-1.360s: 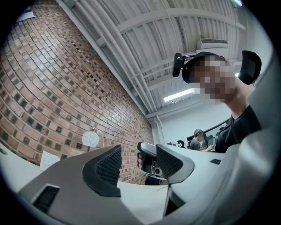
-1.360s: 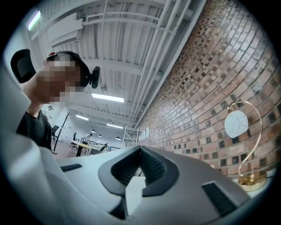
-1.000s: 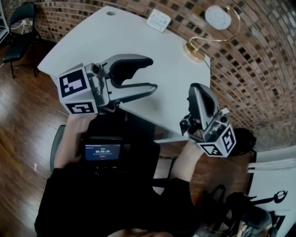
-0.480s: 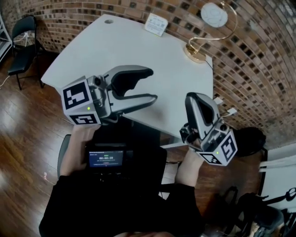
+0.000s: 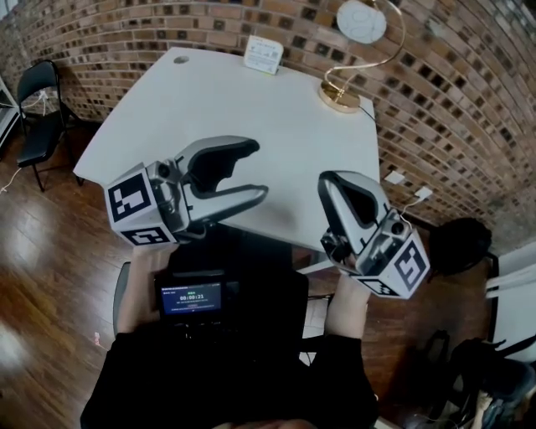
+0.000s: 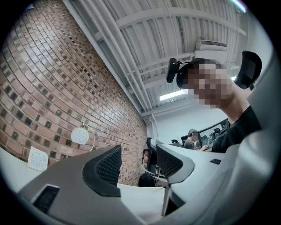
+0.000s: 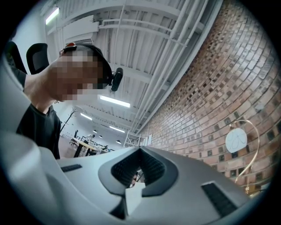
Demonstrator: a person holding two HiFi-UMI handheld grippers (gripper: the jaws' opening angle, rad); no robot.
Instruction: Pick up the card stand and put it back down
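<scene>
A small white card in a stand sits at the far edge of the white table, against the brick wall. To its right stands a gold wire stand carrying a round white disc. My left gripper is held open above the table's near edge with nothing between its jaws. My right gripper is shut and empty, held off the table's near right corner. Both tilt upward. The left gripper view shows open pads, the disc and the card. In the right gripper view the gripper has its pads together.
A black chair stands on the wood floor at the left. A dark device with a lit screen rests at the person's chest, below the grippers. The brick wall runs behind the table and along its right side.
The head view has swung, so the table and wall sit lower and further left in the picture. Both grippers keep their stance and jaw openings.
</scene>
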